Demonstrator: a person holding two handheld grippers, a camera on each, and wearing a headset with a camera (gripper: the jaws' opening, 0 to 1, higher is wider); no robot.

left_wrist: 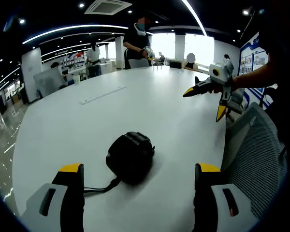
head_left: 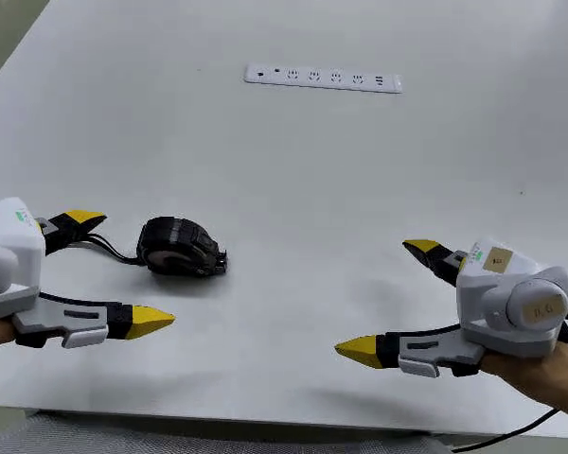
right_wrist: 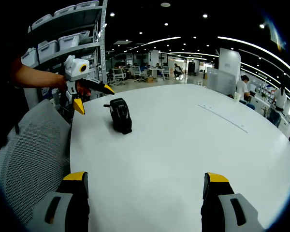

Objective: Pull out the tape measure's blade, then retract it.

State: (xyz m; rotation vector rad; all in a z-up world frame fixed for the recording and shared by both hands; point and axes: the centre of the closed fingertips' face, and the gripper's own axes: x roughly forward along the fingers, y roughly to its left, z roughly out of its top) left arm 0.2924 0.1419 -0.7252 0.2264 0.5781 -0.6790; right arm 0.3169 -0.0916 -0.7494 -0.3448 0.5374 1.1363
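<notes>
A black tape measure point(head_left: 180, 247) lies on the white table point(head_left: 293, 170), its wrist cord trailing left. My left gripper point(head_left: 123, 270) stands open just left of it, one yellow tip behind the cord and one in front. In the left gripper view the tape measure point(left_wrist: 130, 157) sits between and just beyond the yellow fingertips point(left_wrist: 71, 168). My right gripper point(head_left: 390, 299) is open at the right near the front edge, well apart from the tape measure point(right_wrist: 121, 115), with nothing between its fingers. The blade is not drawn out.
A white power strip point(head_left: 323, 78) lies at the far middle of the table. A mesh chair back point(right_wrist: 24, 145) stands at the table's near edge. People stand and sit at the room's far side point(left_wrist: 137, 41).
</notes>
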